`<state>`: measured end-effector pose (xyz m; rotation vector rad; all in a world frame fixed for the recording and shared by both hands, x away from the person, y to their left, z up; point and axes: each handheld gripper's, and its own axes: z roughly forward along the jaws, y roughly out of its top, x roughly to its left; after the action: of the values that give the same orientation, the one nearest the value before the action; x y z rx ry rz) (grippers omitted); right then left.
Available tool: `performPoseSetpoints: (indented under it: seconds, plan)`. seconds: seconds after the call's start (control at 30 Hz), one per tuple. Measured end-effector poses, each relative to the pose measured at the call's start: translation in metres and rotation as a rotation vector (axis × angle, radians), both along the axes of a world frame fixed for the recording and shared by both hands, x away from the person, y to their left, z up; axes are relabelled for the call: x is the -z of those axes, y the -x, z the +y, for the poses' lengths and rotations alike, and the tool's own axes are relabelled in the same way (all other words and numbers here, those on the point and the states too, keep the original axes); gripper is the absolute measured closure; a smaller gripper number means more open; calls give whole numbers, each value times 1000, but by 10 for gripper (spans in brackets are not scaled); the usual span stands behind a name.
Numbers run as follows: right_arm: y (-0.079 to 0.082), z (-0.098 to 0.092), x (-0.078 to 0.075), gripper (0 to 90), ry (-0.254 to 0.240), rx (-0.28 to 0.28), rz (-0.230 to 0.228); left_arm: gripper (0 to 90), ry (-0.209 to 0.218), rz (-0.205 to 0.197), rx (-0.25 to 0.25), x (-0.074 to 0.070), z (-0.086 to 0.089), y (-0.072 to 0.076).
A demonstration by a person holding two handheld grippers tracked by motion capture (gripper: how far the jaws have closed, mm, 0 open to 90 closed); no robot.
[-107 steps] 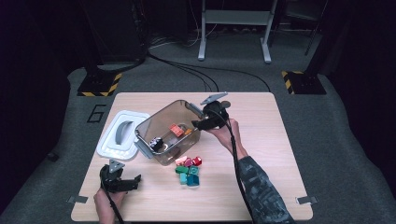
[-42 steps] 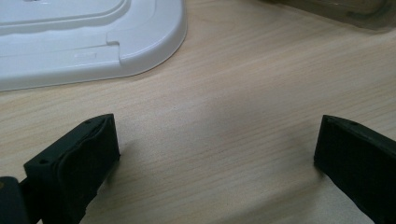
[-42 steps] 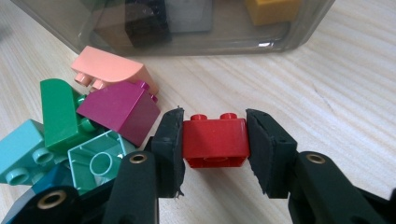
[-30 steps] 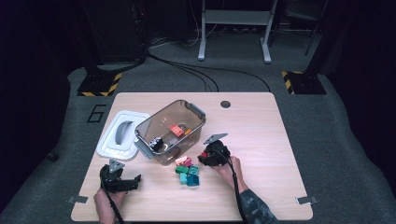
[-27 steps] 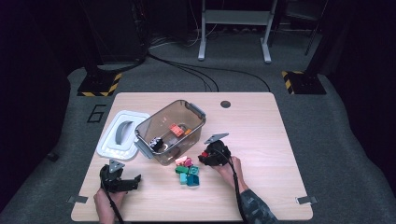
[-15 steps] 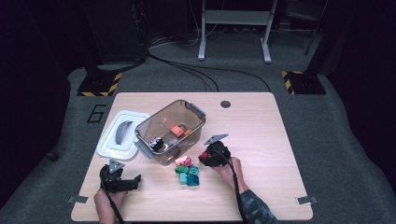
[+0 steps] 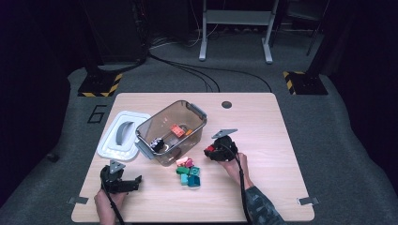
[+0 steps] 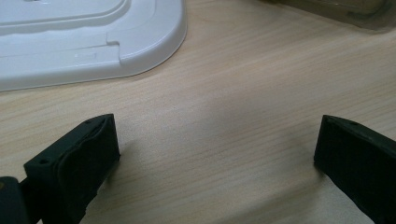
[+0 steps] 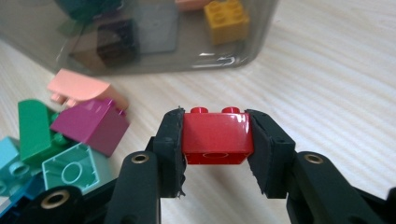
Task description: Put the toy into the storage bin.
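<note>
The right claw (image 9: 215,151) is clamped on a red two-stud brick (image 9: 217,135) — both pads press flat against its ends, studs pointing up — and it hangs just above the wooden worktop (image 7: 263,122), near the front wall of the smoky clear plastic bin (image 7: 171,131). In the high view the right claw (image 7: 210,151) sits just beside a small heap of loose bricks (image 7: 188,171): pink, magenta, green and teal pieces lying on the worktop between the bin and the person's side. Inside the bin a yellow brick (image 9: 226,19) and a dark one (image 9: 118,43) show through the wall (other pieces are blurred). The left claw (image 7: 133,182) rests low on the worktop with its jaws spread wide and nothing between them; the white lid (image 8: 88,37) lies just ahead of it, beside the bin.
</note>
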<state>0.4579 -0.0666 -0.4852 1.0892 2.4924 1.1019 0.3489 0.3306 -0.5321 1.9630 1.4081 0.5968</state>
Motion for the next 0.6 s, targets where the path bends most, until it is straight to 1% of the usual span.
performPoseSetpoints:
  seconds: [0.1, 0.17, 0.2, 0.23, 0.3, 0.37, 0.4, 0.43, 0.5, 0.53, 0.6]
  plan:
    - [-5, -5, -3, 590, -15, 14, 0, 0, -1, 1, 1, 0, 0, 0]
    - [-8, -8, -5, 590, -12, 20, -6, 0, -9, 6, 9, -1, 1, 0]
    - [-9, -9, -6, 590, -20, 26, -1, 0, -8, 5, 7, 0, 1, 0]
    - [-11, -10, -7, 590, -21, 30, -3, 0, -12, 13, 9, -1, 1, 0]
    - [-14, -13, -9, 590, -22, 41, -9, 0, -13, 13, 10, -1, 1, 0]
    - [-19, -16, -11, 590, -20, 47, -4, 0, -12, 13, 9, -1, 1, 0]
    - [-21, -17, -12, 590, -21, 56, -12, 0, -12, 13, 9, -1, 1, 0]
    - [-23, -19, -13, 590, -16, 58, -4, 0, -12, 13, 9, -1, 1, 0]
    - [-28, -23, -15, 590, -15, 69, -14, 0, -12, 13, 9, -1, 1, 0]
    - [-30, -24, -16, 590, -17, 75, -6, 0, -10, 9, 8, -1, 1, 0]
    - [-34, -27, -18, 590, -23, 85, -8, 0, -10, 8, 8, -1, 1, 0]
